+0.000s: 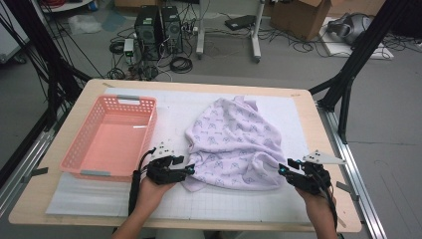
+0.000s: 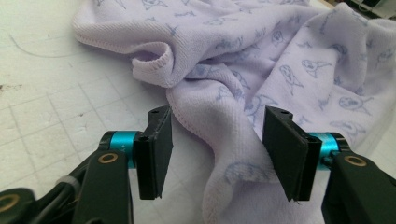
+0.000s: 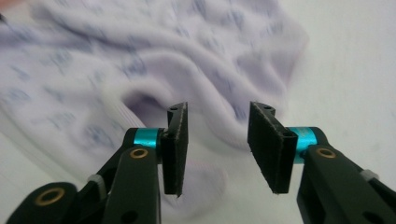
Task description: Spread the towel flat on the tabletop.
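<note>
1. Work in hand: handling a lilac printed towel (image 1: 234, 144), likely to fold or stow it. Judged early – towel crumpled in a heap, mid-table, just right of the pink basket (image 1: 110, 137); basket holds nothing.
2. Left gripper (image 1: 190, 170) at towel's near-left corner. Jaws apart; in left gripper view a fold of the towel (image 2: 233, 154) runs between the pads (image 2: 156, 149), cloth brushing the right pad but not pinched. No hold.
3. Right gripper (image 1: 283, 170) at towel's near-right edge. Jaws apart in right gripper view (image 3: 217, 140), towel (image 3: 140, 70) beyond and below, blurred; nothing clamped.
4. Left to do, by judgement: grab both near corners, lift, spread or fold, then prob. into basket. None of that done yet.
5. Surface: white gridded mat (image 1: 224, 199) over a pale wooden table (image 1: 308, 104), rounded corners; some pen marks/stains on mat in left gripper view.
6. Room: grey floor, two black PC towers (image 1: 159, 27) w/ tangled cables at far side, white stand legs (image 1: 256, 30), cardboard box (image 1: 301, 17) far right, black frame struts (image 1: 348, 74) both sides, metal rails along table edges.
</note>
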